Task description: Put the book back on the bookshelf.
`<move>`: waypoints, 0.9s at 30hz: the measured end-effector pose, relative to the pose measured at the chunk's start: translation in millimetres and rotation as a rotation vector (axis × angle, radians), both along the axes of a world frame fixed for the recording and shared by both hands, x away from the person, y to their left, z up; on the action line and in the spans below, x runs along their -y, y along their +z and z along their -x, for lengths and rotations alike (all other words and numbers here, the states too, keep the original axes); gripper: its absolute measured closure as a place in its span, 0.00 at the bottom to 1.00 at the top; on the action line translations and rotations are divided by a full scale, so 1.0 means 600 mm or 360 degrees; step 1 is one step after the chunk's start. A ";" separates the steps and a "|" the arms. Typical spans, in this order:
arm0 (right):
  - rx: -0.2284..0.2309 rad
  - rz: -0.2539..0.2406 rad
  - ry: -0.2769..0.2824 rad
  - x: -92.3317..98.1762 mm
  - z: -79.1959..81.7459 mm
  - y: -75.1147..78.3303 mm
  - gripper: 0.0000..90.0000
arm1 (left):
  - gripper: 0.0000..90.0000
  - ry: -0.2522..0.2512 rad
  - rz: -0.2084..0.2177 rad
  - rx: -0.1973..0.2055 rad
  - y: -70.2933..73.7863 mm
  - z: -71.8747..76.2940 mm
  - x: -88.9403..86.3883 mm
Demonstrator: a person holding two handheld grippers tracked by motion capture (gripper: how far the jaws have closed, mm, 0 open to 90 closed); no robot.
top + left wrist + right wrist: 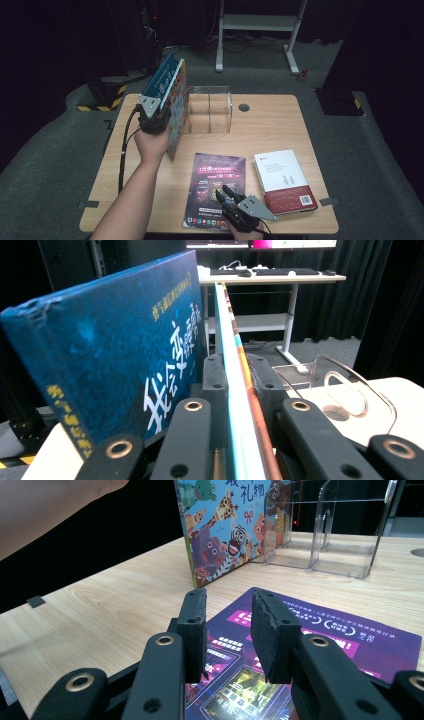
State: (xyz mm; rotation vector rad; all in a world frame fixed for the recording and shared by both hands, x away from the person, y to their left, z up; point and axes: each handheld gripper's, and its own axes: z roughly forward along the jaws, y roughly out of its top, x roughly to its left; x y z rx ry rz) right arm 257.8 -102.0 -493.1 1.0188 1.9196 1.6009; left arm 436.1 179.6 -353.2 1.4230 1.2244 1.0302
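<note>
Two books [172, 95] are clamped upright in the left hand-held gripper [235, 377], just beside the clear rack [210, 110]. The right hand-held gripper [227, 630] is held with jaws parted and nothing between them, over a purple leaflet [217, 187] on the worktop [280, 130].

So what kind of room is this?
Probably a lab or studio for recording: black curtains hang around, a desk with a keyboard stands behind, and the wooden table sits on grey carpet.
</note>
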 end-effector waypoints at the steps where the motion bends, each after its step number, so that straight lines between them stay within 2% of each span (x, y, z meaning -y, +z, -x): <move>1: 0.0001 -0.0001 0.0001 0.000 0.000 0.000 0.75 | 0.89 -0.0008 -0.0009 0.0004 -0.001 0.001 0.001; 3: 0.0004 -0.0001 0.0004 0.000 0.000 0.000 0.75 | 0.88 -0.0013 -0.0030 0.0009 -0.002 0.004 0.002; 10: 0.0002 -0.0001 0.0004 0.000 0.001 0.001 0.75 | 0.87 0.0001 -0.0029 0.0021 -0.006 0.008 -0.004; 17: -0.0001 0.0001 0.0008 -0.001 0.000 0.000 0.75 | 0.74 -0.0015 -0.0061 0.0039 -0.017 0.012 -0.010; 27: -0.0001 0.0004 0.0014 -0.002 0.000 -0.001 0.75 | 0.67 -0.0040 -0.0129 0.0069 -0.023 0.023 -0.014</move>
